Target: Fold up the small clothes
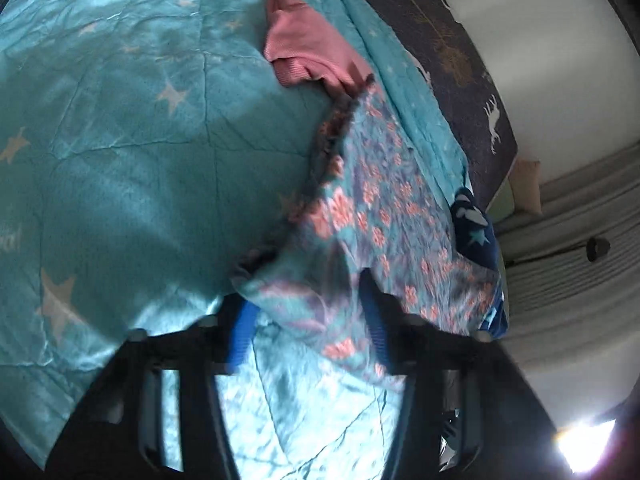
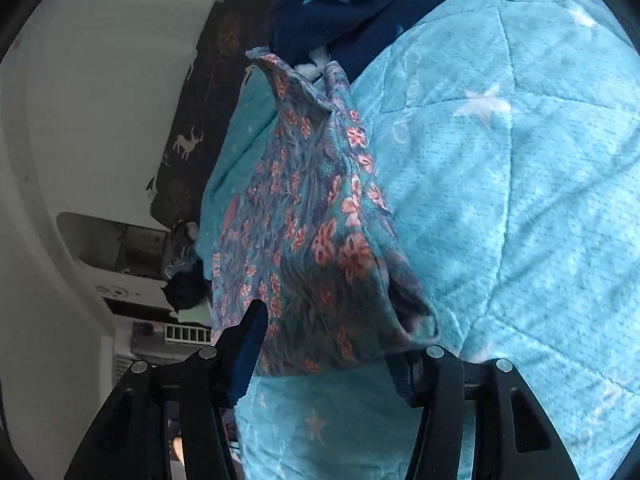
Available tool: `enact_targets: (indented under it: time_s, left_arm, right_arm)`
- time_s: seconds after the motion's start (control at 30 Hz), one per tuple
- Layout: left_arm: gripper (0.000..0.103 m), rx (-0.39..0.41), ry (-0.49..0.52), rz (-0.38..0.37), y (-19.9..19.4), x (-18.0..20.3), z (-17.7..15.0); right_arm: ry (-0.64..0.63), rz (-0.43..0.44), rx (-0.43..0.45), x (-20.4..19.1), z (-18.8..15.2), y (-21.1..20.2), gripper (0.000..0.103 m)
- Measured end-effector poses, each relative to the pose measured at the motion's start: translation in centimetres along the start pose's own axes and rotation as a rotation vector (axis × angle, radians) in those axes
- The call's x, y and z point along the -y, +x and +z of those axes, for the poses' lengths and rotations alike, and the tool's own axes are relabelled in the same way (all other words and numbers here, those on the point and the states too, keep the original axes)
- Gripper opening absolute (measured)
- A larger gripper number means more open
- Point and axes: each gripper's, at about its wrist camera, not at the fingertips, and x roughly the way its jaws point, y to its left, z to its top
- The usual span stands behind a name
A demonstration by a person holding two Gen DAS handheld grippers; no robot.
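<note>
The floral garment [image 2: 316, 216] lay directly ahead of both grippers on the teal quilt [image 2: 500, 200], long axis running away from them. The right gripper [image 2: 326, 354] and left gripper [image 1: 308, 320] each stood spread around its near edge, holding nothing. Beyond lay a navy fleece [image 2: 360, 8] and a pink garment [image 1: 308, 48].

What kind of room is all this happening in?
Most likely a bedroom. The work surface is a bed under a quilted turquoise star-print blanket, small clothes such as the floral garment and a pink garment lie on it, and grey curtains hang beside it.
</note>
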Motion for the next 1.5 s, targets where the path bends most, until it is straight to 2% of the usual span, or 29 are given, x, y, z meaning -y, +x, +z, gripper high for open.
enact_targets:
  time_s: [0.03,0.07,0.17,0.23,0.37,0.47,0.6,0.7,0.77,0.83,0.93,1.0,1.1,1.17,1.23,1.3,1.5]
  left_arm:
    - [0.011,-0.005,-0.002,0.007,0.3,0.0,0.0]
    - [0.011,-0.002,-0.014,0.014,0.5,0.0,-0.1]
    - [0.005,0.033,-0.001,0.000,-0.4,0.3,-0.5]
    - [0.005,0.048,0.004,-0.041,-1.8,0.6,-0.6]
    - [0.004,0.064,0.064,-0.130,-5.5,2.0,-1.9]
    - [0.004,0.049,0.135,-0.157,-8.1,2.7,-4.1]
    - [0.005,0.021,0.173,-0.095,-10.4,0.9,-7.3]
    - [0.005,-0.028,0.164,-0.045,-10.7,-1.2,-9.2]
    - [0.005,-0.053,0.153,-0.012,-10.3,-2.1,-10.2]
    - [0.005,-0.054,0.175,0.039,-9.9,-2.4,-10.8]
    - [0.005,-0.032,0.230,0.075,-9.8,-1.3,-11.1]
    - [0.005,-0.012,0.270,0.091,-10.0,-0.5,-11.2]
    - [0.006,0.012,0.282,0.116,-10.2,-0.3,-11.5]
    - [0.012,0.024,0.266,0.135,-10.0,-0.6,-11.7]
    - [0.035,0.030,0.269,0.153,-9.8,-0.7,-11.9]
    - [0.048,0.026,0.281,0.168,-9.5,-0.4,-12.2]
    - [0.049,0.032,0.284,0.175,-8.9,-0.2,-12.0]
  right_arm:
    - [0.029,-0.011,0.025,0.1,0.2,0.2,0.045]
    - [0.069,-0.012,0.053,0.5,0.4,0.3,0.012]
    - [0.136,0.054,0.065,1.2,0.5,0.3,0.009]
    - [0.112,0.065,0.088,0.3,0.2,-0.7,0.009]
    - [0.021,0.116,0.125,-2.1,-0.5,-3.8,0.009]
    - [-0.045,0.124,0.121,-3.1,-1.9,-6.1,0.009]
    - [-0.082,0.020,0.063,-1.3,-5.0,-8.6,0.009]
    - [-0.047,-0.047,0.016,1.5,-7.7,-9.1,0.009]
    - [-0.077,-0.116,0.005,2.3,-8.8,-9.0,0.010]
    - [-0.166,-0.258,0.014,1.8,-9.3,-8.8,0.016]
    - [-0.241,-0.351,0.037,0.4,-9.5,-9.4,0.024]
    - [-0.295,-0.469,0.107,-0.3,-9.3,-10.1,0.039]
    - [-0.381,-0.613,0.208,-0.6,-9.4,-11.1,0.046]
    - [-0.418,-0.646,0.235,-1.3,-10.2,-11.0,0.046]
    - [-0.469,-0.634,0.249,-2.5,-10.1,-10.8,0.046]
    - [-0.523,-0.624,0.251,-4.1,-10.6,-10.0,0.047]
    - [-0.615,-0.647,0.215,-6.1,-11.6,-6.9,0.050]
